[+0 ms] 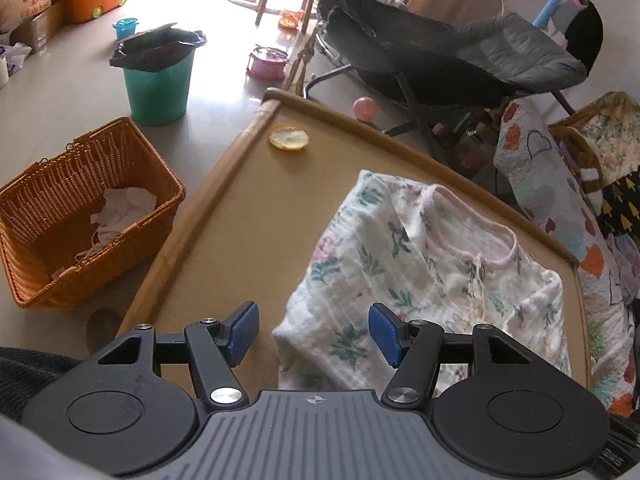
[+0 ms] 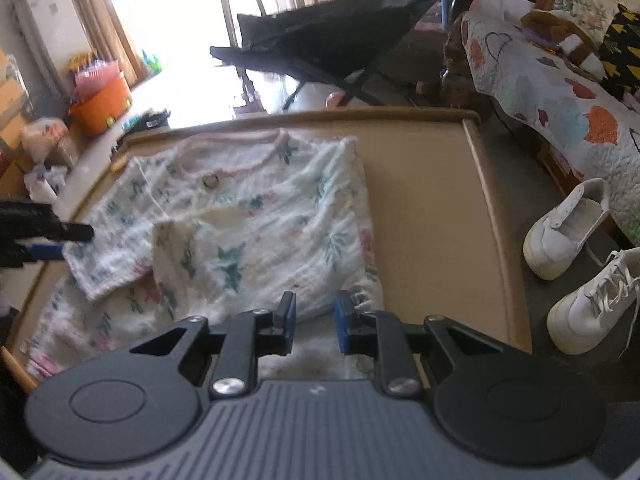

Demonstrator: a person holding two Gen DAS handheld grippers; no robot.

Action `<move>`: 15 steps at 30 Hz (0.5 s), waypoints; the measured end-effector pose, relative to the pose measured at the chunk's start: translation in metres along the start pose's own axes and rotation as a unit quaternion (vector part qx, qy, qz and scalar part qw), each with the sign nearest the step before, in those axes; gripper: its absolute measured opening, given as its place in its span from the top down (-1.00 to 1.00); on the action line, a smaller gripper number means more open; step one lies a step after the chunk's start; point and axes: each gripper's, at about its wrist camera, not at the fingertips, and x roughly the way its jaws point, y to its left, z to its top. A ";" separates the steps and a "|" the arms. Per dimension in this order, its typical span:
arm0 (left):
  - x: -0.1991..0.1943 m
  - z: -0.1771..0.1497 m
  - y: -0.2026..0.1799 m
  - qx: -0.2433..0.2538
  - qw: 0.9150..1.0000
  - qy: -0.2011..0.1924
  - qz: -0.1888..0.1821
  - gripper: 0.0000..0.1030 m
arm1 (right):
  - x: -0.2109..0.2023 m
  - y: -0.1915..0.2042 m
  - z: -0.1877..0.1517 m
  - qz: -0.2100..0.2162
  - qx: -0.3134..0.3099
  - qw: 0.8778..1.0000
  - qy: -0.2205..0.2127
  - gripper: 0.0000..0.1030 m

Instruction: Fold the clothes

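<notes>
Floral garment (image 1: 420,264) under both claws, on table (image 1: 224,216).

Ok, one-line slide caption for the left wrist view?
Left gripper open above the near edge of a floral top spread on the tan table, wicker basket beside it.

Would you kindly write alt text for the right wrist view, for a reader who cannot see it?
A floral top lies partly folded on a tan table, with the right gripper at its near hem, a gap showing between its blue pads. White sneakers sit on the floor to the right; the left gripper enters at the left edge.
</notes>
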 end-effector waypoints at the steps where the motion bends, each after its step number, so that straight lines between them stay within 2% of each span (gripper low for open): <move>1: 0.001 0.000 0.001 -0.003 1.000 -0.001 0.001 -0.22 | -0.004 0.001 0.001 0.003 -0.002 1.000 -0.004 0.59; 4: 0.004 0.003 0.003 -0.009 1.000 -0.008 -0.004 -0.19 | -0.014 0.001 -0.003 0.001 -0.012 1.000 -0.009 0.59; 8: 0.007 0.002 -0.005 0.007 1.000 -0.012 -0.011 -0.07 | -0.014 -0.006 -0.013 0.005 0.009 1.000 0.001 0.59; 11: 0.009 0.000 -0.014 0.032 0.999 -0.011 -0.005 0.42 | -0.011 -0.014 -0.018 0.011 0.036 0.999 0.011 0.59; 13: 0.010 0.000 -0.016 0.040 0.999 -0.010 -0.001 0.65 | -0.009 -0.016 -0.019 0.015 0.046 0.999 0.014 0.59; 15: 0.009 -0.001 -0.016 0.042 0.999 -0.010 0.005 0.75 | -0.008 -0.015 -0.021 0.016 0.045 0.999 0.017 0.59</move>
